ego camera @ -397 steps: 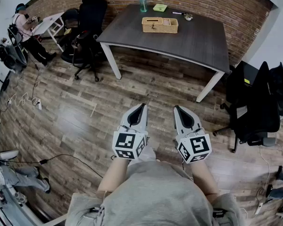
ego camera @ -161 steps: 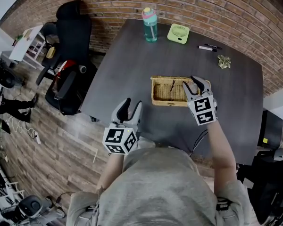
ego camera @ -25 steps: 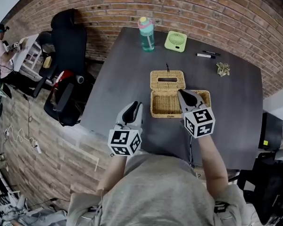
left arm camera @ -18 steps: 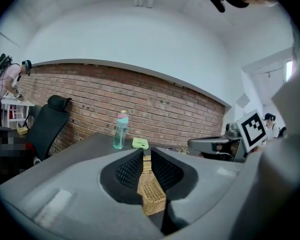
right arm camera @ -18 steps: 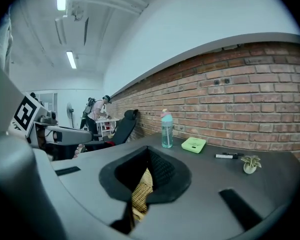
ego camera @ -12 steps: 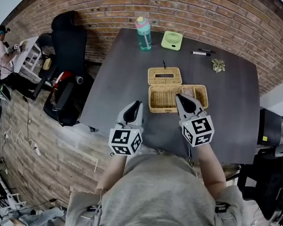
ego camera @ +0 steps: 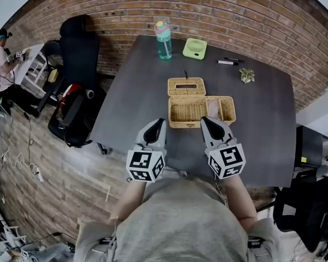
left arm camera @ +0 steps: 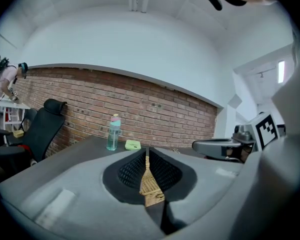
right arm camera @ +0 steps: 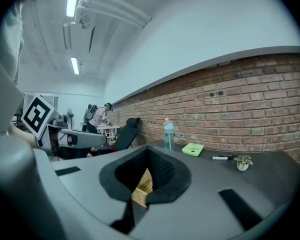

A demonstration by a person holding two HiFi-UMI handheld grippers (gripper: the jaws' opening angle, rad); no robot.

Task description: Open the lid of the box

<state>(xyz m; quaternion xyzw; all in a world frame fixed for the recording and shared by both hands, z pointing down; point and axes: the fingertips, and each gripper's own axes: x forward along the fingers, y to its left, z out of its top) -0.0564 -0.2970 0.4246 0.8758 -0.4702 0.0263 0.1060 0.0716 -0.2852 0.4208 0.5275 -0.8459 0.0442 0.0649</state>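
Observation:
The wicker box [ego camera: 188, 113] stands in the middle of the dark table [ego camera: 262, 130], its inside showing. Its lid [ego camera: 186, 86] lies swung back flat behind the box's left half. Both grippers hover near the table's front edge, short of the box. My left gripper [ego camera: 156, 125] is empty and its jaws are closing, almost together. The right gripper [ego camera: 208, 123] is shut and empty, just in front of the box's front wall. In the left gripper view the box [left arm camera: 148, 181] shows through the slit of the left gripper [left arm camera: 147, 159]; the right gripper view shows the box [right arm camera: 142, 186] likewise.
At the table's far side stand a teal bottle [ego camera: 163, 40], a green fan [ego camera: 194, 48], a marker [ego camera: 227, 63] and a small plant-like thing [ego camera: 246, 75]. Black office chairs [ego camera: 76, 75] stand to the left, another chair [ego camera: 306, 195] to the right. A person [ego camera: 3, 53] sits far left.
Both grippers have drawn back from the box toward the front edge; the right one was over the box's rim. The left jaws have narrowed. The lid stays open.

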